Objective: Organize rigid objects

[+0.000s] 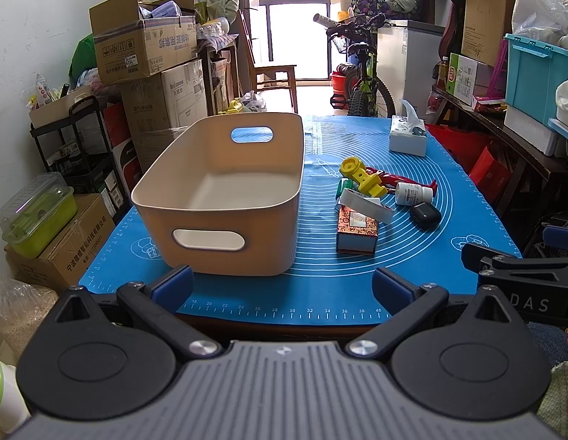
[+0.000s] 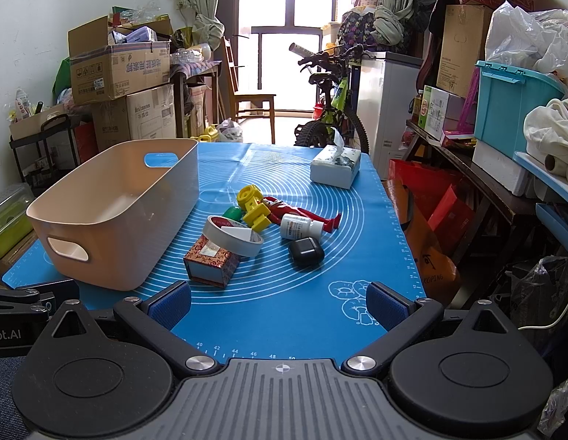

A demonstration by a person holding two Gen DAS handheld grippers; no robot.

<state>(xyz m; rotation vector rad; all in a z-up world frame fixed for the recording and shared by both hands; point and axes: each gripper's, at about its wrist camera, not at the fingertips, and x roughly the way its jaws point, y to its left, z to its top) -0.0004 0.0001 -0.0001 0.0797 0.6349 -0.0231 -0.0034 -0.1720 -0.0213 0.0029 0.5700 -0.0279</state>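
Fingers (image 1: 173, 281) apart on both grippers, nothing held; beige bin (image 1: 225, 198) (cut-out handles) empty beside toy pile (image 2: 264, 220) on blue surface (image 2: 302, 293)

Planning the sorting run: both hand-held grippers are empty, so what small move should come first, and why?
Probably advance the open right hand-held gripper toward the patterned red cardboard box. It is the nearest of the loose items, and the beige plastic bin beside it is empty.

My left claw (image 1: 282, 288) and right claw (image 2: 278, 304) look alike: black linkage arms with silver screws, blue pads (image 2: 172, 306) on the fingers, round black discs, and a ribbed grey body with a crosshair mark.
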